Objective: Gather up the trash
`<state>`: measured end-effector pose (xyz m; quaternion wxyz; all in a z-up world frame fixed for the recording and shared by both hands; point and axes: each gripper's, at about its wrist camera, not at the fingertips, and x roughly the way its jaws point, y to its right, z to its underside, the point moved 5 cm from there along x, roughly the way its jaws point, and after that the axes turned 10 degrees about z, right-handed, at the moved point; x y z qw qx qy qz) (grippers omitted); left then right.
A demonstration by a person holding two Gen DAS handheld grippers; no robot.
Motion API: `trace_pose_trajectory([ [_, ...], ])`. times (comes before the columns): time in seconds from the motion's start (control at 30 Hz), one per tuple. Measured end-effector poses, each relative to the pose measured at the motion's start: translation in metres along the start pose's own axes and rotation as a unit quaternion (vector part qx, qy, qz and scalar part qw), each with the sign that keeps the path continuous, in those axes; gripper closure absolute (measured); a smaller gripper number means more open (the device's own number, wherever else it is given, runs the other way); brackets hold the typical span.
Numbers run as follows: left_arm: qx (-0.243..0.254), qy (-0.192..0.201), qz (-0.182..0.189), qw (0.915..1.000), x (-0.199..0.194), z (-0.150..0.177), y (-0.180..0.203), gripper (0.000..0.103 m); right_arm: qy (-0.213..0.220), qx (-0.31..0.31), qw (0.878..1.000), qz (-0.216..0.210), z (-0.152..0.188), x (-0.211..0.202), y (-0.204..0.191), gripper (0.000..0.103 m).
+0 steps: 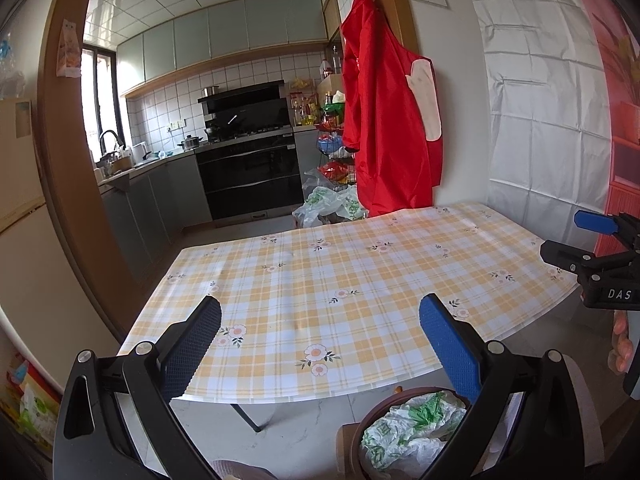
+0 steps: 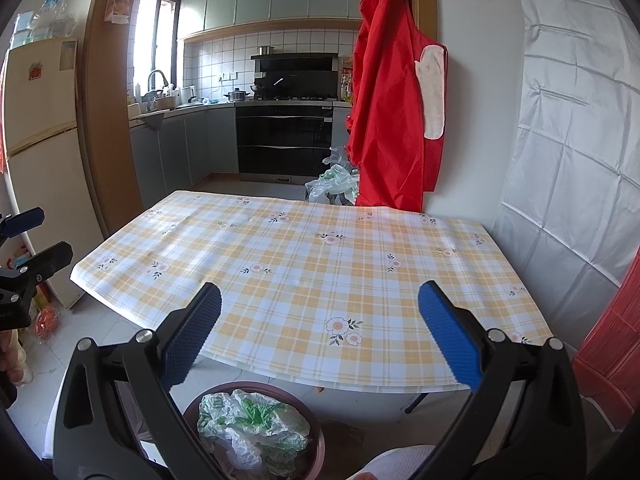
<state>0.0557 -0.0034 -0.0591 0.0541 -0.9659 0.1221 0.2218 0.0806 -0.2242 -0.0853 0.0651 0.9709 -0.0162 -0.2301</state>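
Note:
A round brown bin [image 1: 362, 426] [image 2: 320, 432] lined with a white and green plastic bag [image 1: 404, 428] [image 2: 256, 428] stands on the floor below the table's near edge. The table [image 1: 344, 292] [image 2: 304, 264] has a yellow plaid flowered cloth and nothing lies on it. My left gripper [image 1: 320, 344] is open and empty over the near edge. My right gripper [image 2: 320, 340] is open and empty over the near edge. Each gripper shows at the side of the other's view: the right one [image 1: 592, 236] and the left one [image 2: 36, 232].
A red apron [image 1: 390, 120] [image 2: 394, 100] hangs on the wall behind the table. Plastic bags [image 1: 332, 206] [image 2: 334, 184] lie on the floor beyond the far edge. A fridge [image 2: 40, 140] stands at the left. A red woven panel [image 2: 612, 336] is at the right.

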Motion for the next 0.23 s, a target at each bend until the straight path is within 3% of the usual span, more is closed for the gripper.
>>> trace_pose_trajectory([
  [0.23, -0.007, -0.005, -0.003, 1.0, 0.0008, 0.0005, -0.003, 0.006, -0.001, -0.001, 1.0, 0.0, 0.0003, -0.0002, -0.0003, 0.006],
])
